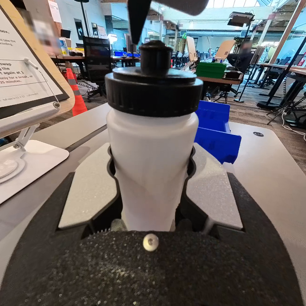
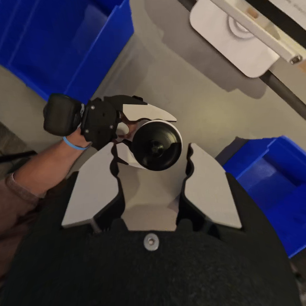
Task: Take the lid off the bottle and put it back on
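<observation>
A white bottle [image 1: 152,157] with a black screw lid [image 1: 154,92] and spout stands upright above the grey table [image 1: 273,182]. My left gripper [image 1: 151,149] is shut on the bottle's body, with both pads pressed against its sides. In the right wrist view I look straight down on the lid [image 2: 156,145], and the left gripper's upper finger [image 2: 149,112] lies along the bottle. My right gripper [image 2: 151,152] is open above the lid, and its fingers stand apart from it on both sides. One of its fingers [image 1: 137,21] shows just above the spout.
A blue bin [image 1: 215,132] stands behind the bottle on the right. It shows in the right wrist view [image 2: 58,41], with a second blue bin [image 2: 273,182]. A sign board on a white stand [image 1: 33,162] is at the left. An orange cone [image 1: 76,94] stands past the table edge.
</observation>
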`<state>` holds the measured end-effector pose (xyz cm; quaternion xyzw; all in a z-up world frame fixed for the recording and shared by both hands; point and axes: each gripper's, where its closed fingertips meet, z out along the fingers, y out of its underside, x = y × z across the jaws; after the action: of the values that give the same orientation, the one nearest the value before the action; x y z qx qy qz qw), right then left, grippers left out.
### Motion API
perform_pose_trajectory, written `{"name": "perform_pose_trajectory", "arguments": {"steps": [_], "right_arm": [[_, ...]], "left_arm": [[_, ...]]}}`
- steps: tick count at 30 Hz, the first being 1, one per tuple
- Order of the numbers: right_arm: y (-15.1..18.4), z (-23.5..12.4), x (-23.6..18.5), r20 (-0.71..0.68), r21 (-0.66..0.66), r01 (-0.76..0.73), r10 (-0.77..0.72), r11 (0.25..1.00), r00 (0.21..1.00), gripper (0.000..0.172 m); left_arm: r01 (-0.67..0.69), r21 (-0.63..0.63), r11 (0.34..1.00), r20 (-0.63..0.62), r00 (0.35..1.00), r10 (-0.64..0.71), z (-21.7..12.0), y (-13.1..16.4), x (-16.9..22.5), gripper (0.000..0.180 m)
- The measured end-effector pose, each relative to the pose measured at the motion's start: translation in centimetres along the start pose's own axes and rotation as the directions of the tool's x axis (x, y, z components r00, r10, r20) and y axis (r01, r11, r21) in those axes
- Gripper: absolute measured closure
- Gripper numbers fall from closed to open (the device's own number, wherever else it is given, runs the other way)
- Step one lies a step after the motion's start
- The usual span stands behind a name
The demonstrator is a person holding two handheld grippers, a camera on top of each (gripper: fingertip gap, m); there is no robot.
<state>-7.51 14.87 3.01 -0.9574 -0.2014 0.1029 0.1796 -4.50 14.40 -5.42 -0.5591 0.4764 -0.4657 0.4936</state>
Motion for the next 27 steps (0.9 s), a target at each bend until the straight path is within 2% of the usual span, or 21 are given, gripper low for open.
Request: {"name": "perform_pose_trajectory", "arguments": {"steps": [1,4,6,7,10,12,14,19,21,23,27], "right_arm": [[0.1,0.2,0.1,-0.023,-0.003,-0.021,0.021,1.0,1.0,0.079],[0.9,0.9,1.0,-0.1,-0.034,-0.073,0.069,0.997,0.993,0.074],[1.9,1.6,1.2,-0.127,-0.103,-0.114,0.1,0.988,0.987,0.058],[2.3,1.9,1.5,-0.156,-0.128,-0.117,0.096,0.985,0.983,0.055],[2.9,2.6,2.3,-0.207,-0.179,-0.132,0.093,0.975,0.974,0.06],[2.9,3.0,0.9,-0.105,-0.216,-0.132,0.111,0.967,0.988,0.097],[2.8,3.0,0.7,-0.087,-0.241,-0.116,0.098,0.963,0.991,0.1],[3.0,2.8,0.5,-0.019,-0.327,0.188,-0.206,0.926,0.978,0.1],[3.1,2.7,0.7,0.015,-0.366,0.313,-0.33,0.877,0.944,0.1],[3.0,2.5,0.9,0.064,-0.389,0.482,-0.499,0.785,0.864,0.1],[2.8,2.3,1.2,0.183,-0.391,0.782,-0.791,0.485,0.583,0.102]], "left_arm": [[0.004,0.009,1.0,-0.003,1.0,-0.004,0.0,0.0,0.0,0.095],[0.019,0.016,1.0,-0.012,1.0,-0.019,0.0,-0.1,-0.2,0.095],[0.015,0.013,1.0,-0.019,1.0,-0.014,0.0,0.0,-0.1,0.095],[0.012,0.011,1.0,-0.021,1.0,-0.012,0.0,0.0,-0.1,0.095],[0.002,0.0,1.0,-0.024,1.0,-0.002,0.1,0.0,0.1,0.095],[0.001,-0.007,1.0,-0.019,1.0,-0.001,0.1,0.1,0.1,0.095],[0.002,-0.013,1.0,-0.017,1.0,-0.002,0.0,0.1,0.1,0.095],[-0.009,-0.021,1.0,-0.038,0.999,0.009,-0.3,0.2,0.4,0.095],[-0.013,-0.029,0.999,-0.045,0.999,0.012,-0.3,0.2,0.5,0.095],[-0.011,-0.032,0.999,-0.06,0.998,0.009,-0.3,0.2,0.6,0.095],[-0.011,-0.044,0.999,-0.086,0.996,0.008,-0.3,0.3,0.9,0.095]]}}
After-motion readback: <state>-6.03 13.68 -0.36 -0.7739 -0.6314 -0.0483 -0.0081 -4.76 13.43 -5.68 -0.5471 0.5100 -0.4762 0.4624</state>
